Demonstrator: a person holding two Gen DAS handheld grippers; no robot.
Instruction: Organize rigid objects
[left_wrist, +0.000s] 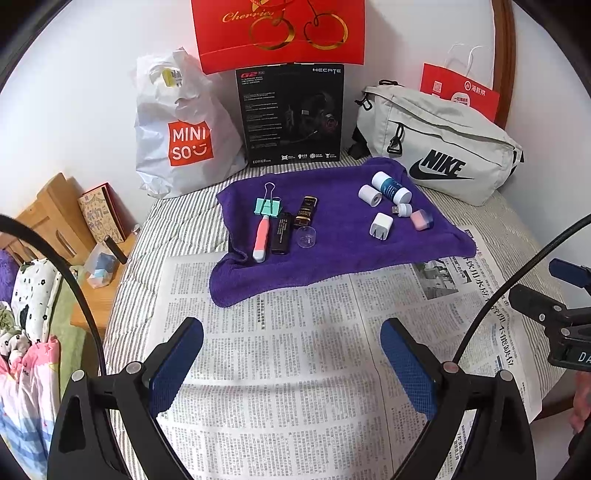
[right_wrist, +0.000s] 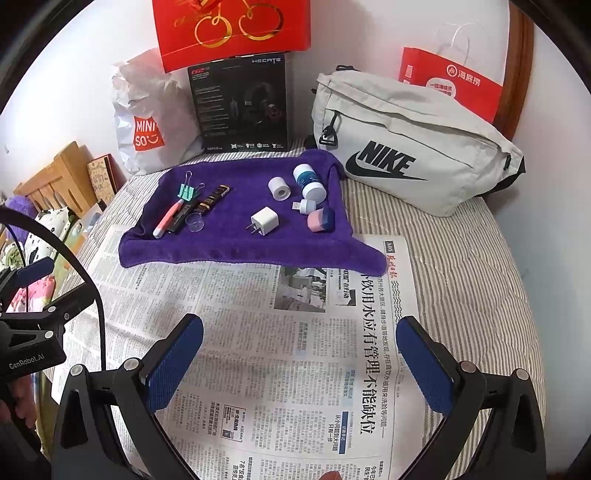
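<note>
newspaper (left_wrist: 280, 369), left view alone shows side shelf (left_wrist: 55, 218)

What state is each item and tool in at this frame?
left tool: open, empty, over newspaper
right tool: open, empty
binder clip: lying flat on purple towel
white charger plug: on towel, prongs facing left
blue-label bottle: on its side
Nike bag: zipped
</note>
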